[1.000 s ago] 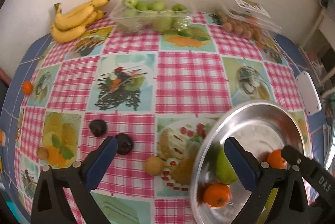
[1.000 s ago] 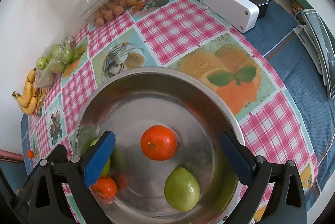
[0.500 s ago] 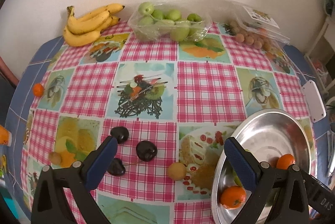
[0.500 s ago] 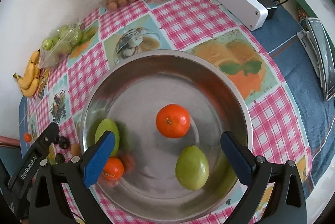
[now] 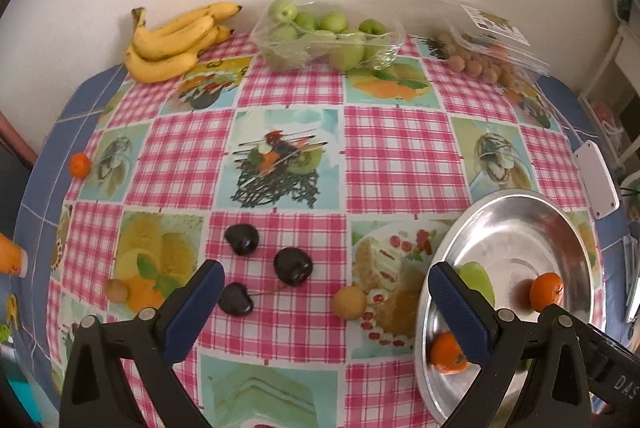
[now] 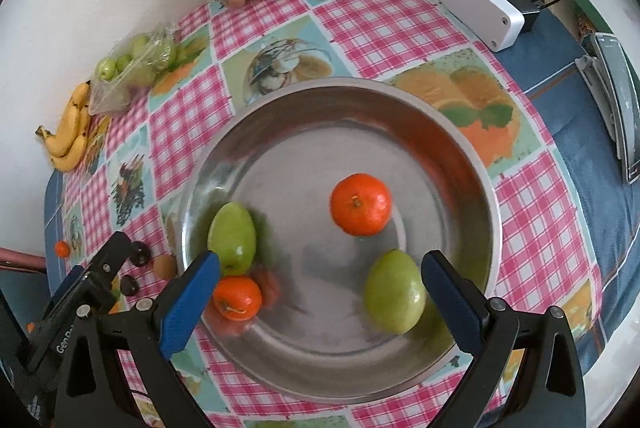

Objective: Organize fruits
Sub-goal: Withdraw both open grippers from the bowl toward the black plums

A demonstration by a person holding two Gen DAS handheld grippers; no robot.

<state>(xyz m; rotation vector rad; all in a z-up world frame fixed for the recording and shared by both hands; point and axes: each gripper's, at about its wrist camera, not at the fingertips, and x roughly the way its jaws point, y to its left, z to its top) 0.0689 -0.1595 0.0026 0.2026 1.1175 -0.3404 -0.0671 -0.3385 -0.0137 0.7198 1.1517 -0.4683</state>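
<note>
Fruits are split: two mandarins (image 6: 360, 203) and two green pears (image 6: 394, 292) lie in the steel bowl (image 6: 472, 155), while three dark fruits (image 5: 293, 266) and a small yellow fruit (image 5: 349, 302) sit on the desk (image 5: 400, 147) just left of it. Both views have pulled back over the last second, so a drop-off seems finished. The left tool (image 5: 326, 302) and right tool (image 6: 320, 280) both gape wide, empty; the yellow fruit looks the likely next pick.
</note>
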